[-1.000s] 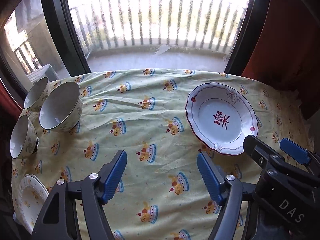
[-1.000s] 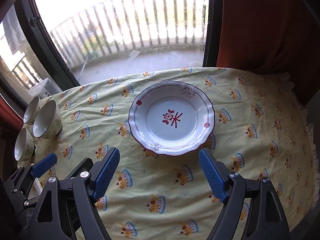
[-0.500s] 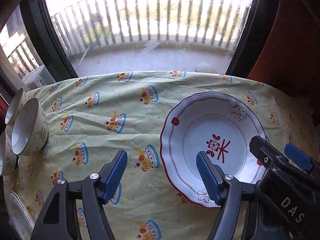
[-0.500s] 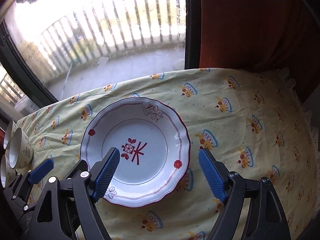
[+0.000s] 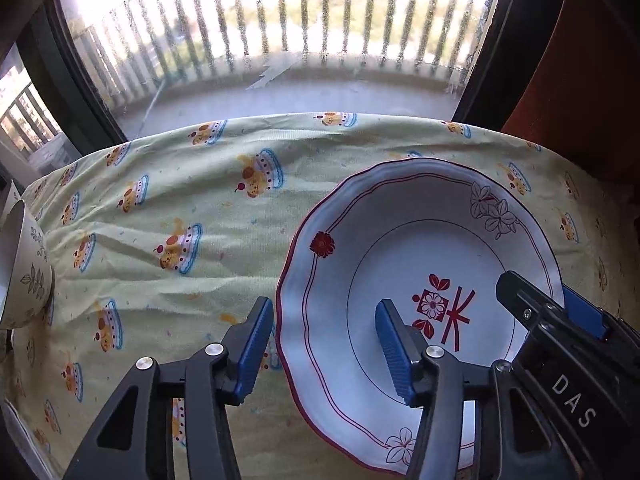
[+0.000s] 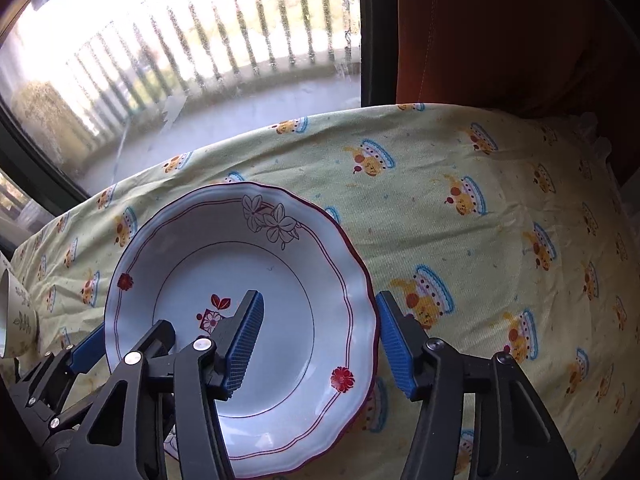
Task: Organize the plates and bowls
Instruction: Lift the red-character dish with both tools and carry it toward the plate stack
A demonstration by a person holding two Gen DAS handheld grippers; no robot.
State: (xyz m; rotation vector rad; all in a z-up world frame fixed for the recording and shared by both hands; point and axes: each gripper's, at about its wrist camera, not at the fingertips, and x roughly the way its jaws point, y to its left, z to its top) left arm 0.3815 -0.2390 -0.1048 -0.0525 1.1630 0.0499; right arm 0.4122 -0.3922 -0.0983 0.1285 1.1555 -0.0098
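A white deep plate point(image 5: 400, 248) with a red rim line and a red flower motif lies on the yellow cake-print tablecloth point(image 5: 160, 208). My left gripper point(image 5: 326, 350) is open and straddles the plate's left rim, one finger outside, one over the plate's well. My right gripper point(image 6: 318, 338) is open and straddles the plate's right rim point(image 6: 362, 280) the same way. Each gripper shows in the other's view, the right one point(image 5: 560, 320) at the plate's right side. A leaf-patterned bowl point(image 5: 24, 268) lies on its side at the far left.
The table's far edge runs along a large window with a balcony railing point(image 5: 280, 40) behind it. An orange curtain point(image 6: 500, 32) hangs at the right. The leaf-patterned bowl also shows at the left edge of the right wrist view point(image 6: 16, 316).
Both grippers have moved forward and down to the plate and now straddle its opposite rims. The bowls at the left have slid mostly out of view.
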